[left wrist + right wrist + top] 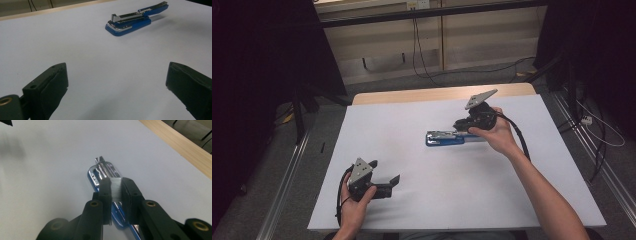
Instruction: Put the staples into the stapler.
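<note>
Right gripper (116, 188) pinching a strip of staples (116, 190) above the open blue stapler (445, 138), left gripper (387, 176) wide open, resting on white table (402, 115)

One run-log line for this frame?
right gripper: shut on staple strip over blue stapler | left gripper: open, idle | stapler: open on table
</note>
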Tool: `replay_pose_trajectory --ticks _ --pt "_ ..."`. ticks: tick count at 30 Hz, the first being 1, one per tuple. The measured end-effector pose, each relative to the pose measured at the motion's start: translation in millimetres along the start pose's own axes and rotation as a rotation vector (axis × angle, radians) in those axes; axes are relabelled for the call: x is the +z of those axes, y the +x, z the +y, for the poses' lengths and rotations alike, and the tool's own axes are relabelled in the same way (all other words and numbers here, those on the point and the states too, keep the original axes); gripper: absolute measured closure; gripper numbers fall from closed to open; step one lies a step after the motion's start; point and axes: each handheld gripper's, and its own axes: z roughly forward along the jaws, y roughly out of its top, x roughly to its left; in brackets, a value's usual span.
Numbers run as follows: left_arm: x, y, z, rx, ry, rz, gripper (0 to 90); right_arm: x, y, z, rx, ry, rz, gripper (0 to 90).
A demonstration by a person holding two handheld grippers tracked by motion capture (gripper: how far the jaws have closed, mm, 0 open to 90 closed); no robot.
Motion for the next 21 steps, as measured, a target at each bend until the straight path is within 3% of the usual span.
replay_pose_trajectory --ticks 21 --pt "-1.9 -1.5 0.3 0.005 0.000 -0.001 4.4 19.7 0.6 24.1 -0.019 0.014 0.018 79.4"
